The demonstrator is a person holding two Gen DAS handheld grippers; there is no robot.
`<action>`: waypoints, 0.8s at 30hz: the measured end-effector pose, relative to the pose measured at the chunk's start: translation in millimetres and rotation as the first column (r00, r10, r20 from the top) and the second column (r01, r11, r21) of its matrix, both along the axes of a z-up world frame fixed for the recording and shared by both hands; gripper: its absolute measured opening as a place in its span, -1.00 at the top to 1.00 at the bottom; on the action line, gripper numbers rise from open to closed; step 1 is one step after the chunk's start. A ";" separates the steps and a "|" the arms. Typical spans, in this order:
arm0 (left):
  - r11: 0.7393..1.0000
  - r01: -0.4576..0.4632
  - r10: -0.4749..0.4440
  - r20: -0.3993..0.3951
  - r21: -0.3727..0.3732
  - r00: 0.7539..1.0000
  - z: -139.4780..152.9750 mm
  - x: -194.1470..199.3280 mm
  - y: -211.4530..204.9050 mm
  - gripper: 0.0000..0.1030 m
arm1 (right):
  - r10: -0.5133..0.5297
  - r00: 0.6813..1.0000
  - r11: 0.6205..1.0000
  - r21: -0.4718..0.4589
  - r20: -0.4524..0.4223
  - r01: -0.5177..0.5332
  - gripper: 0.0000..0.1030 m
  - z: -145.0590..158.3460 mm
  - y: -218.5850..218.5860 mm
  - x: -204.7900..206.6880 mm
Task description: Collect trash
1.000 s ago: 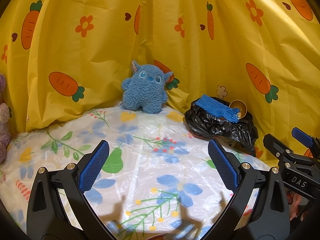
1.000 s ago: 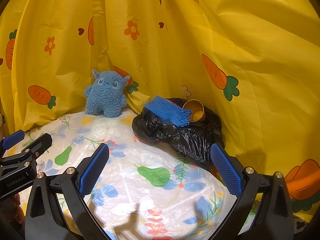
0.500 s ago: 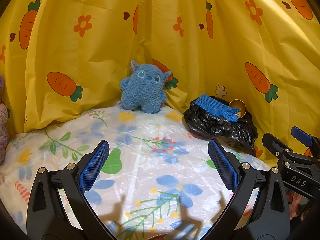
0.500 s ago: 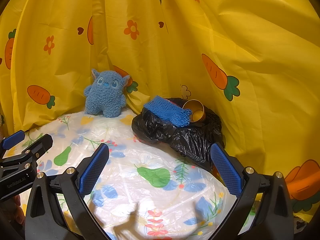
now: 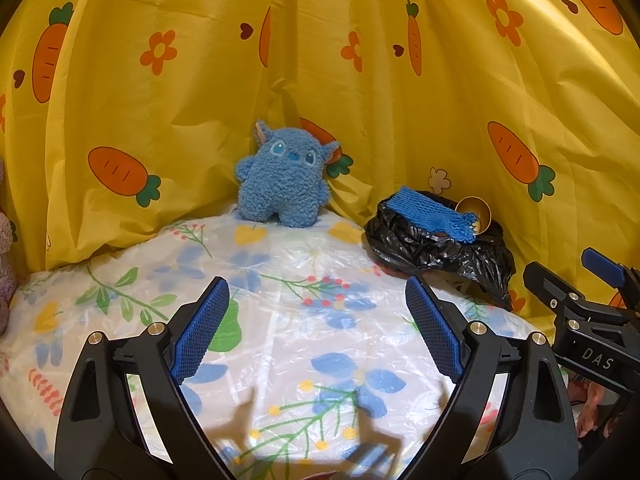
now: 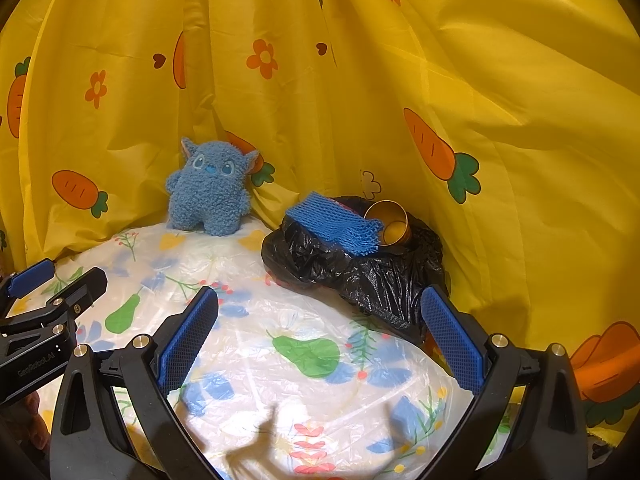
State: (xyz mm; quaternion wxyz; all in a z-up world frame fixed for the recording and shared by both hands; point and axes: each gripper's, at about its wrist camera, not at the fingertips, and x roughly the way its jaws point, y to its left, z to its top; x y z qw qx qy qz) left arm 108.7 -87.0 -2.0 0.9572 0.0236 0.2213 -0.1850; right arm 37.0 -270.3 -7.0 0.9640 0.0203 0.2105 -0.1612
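left gripper (image 5: pixel 316 320): wide, closing, nothing between pads | right gripper (image 6: pixel 320 326): wide, empty | bag (image 6: pixel 360 272): table's (image 6: pixel 260 360) far right edge; net (image 6: pixel 336 222) and cup (image 6: pixel 390 224) on top | plush (image 6: pixel 210 188): far edge

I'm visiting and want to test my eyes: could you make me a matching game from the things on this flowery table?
Things:
1. plush toy
2. blue net
3. gold cup
4. black bag

Places:
a. lying on its side, mouth toward us
b. crumpled on the table, holding trash
c. upright against the yellow curtain
d. draped over the bag's top

Pairs: 1-c, 2-d, 3-a, 4-b
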 end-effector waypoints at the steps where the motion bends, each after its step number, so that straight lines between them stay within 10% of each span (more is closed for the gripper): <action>1: 1.000 0.004 -0.004 -0.001 0.003 1.000 -0.2 0.1 -1.7 -0.63 | 0.001 1.000 1.000 0.000 0.000 -0.001 -0.89 0.0 -0.2 0.1; 24: 1.000 0.006 -0.006 -0.013 0.019 1.000 -3.2 3.3 -2.9 -0.52 | 0.003 1.000 1.000 0.003 -0.001 -0.003 -0.89 0.8 -5.5 4.0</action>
